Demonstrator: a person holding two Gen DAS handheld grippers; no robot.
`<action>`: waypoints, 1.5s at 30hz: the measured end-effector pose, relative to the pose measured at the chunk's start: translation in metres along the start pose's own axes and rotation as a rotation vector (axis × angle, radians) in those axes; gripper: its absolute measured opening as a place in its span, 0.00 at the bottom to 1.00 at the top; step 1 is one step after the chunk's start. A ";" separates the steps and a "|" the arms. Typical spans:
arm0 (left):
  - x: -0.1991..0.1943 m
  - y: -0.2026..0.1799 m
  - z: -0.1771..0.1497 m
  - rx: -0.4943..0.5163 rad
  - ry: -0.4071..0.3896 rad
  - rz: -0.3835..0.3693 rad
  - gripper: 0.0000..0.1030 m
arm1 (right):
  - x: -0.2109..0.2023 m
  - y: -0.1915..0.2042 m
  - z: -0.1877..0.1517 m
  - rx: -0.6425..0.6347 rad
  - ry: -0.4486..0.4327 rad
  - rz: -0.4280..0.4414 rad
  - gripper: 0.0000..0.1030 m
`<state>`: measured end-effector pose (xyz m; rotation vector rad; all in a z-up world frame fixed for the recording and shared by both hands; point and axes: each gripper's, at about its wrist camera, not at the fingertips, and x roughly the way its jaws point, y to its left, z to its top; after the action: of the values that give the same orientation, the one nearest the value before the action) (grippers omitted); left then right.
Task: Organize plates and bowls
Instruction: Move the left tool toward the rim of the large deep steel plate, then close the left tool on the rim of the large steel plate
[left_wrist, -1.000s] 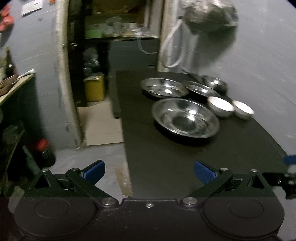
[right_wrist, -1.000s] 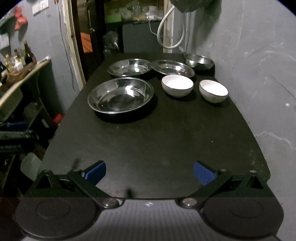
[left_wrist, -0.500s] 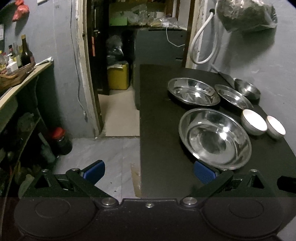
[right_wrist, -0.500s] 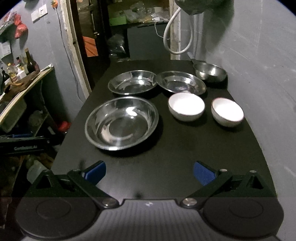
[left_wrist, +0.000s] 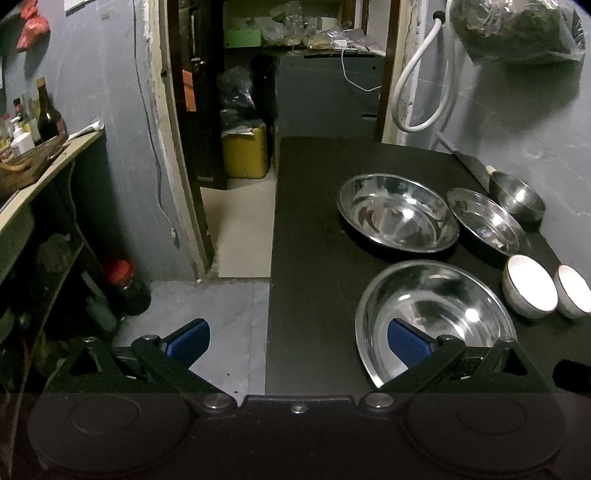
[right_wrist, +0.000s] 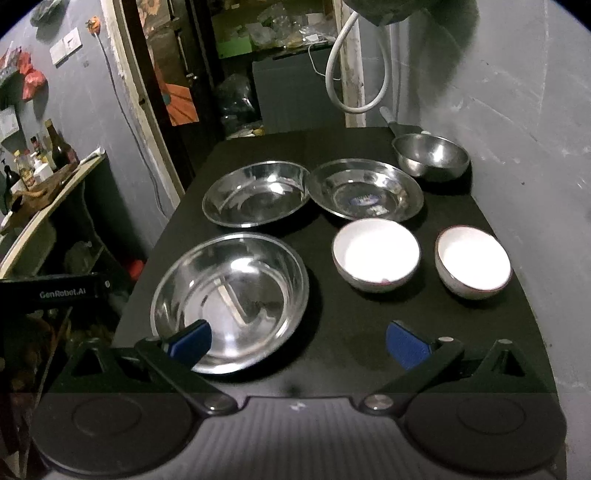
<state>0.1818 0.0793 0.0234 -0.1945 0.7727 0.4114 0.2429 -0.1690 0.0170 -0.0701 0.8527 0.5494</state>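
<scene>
On the black counter (right_wrist: 369, 339) sit three shiny steel plates (right_wrist: 231, 299) and two white bowls (right_wrist: 376, 253); a steel pan (right_wrist: 430, 157) stands behind. Both grippers' fingers (right_wrist: 190, 341) gape wide, holding nothing.

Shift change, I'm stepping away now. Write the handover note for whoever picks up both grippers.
Left gripper: open, empty, its right finger over the near steel plate.
Right gripper: open, empty, low over the front of the black table.
On the table: two more steel plates behind the near one, two white bowls to the right, a small steel bowl at the back.
Done: nothing stacked or gripped.
Left: group the plates together and the bowls together.
</scene>
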 end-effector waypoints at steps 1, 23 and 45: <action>0.002 0.001 0.003 0.004 0.000 0.000 0.99 | 0.002 0.001 0.003 0.005 -0.003 0.001 1.00; 0.158 0.013 0.112 0.136 0.058 -0.235 0.99 | 0.105 0.023 0.083 0.171 -0.100 -0.060 0.98; 0.216 0.000 0.141 0.141 0.152 -0.394 0.44 | 0.173 0.018 0.094 0.305 -0.033 -0.120 0.57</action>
<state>0.4108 0.1863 -0.0308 -0.2418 0.8859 -0.0313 0.3914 -0.0533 -0.0437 0.1655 0.8851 0.3027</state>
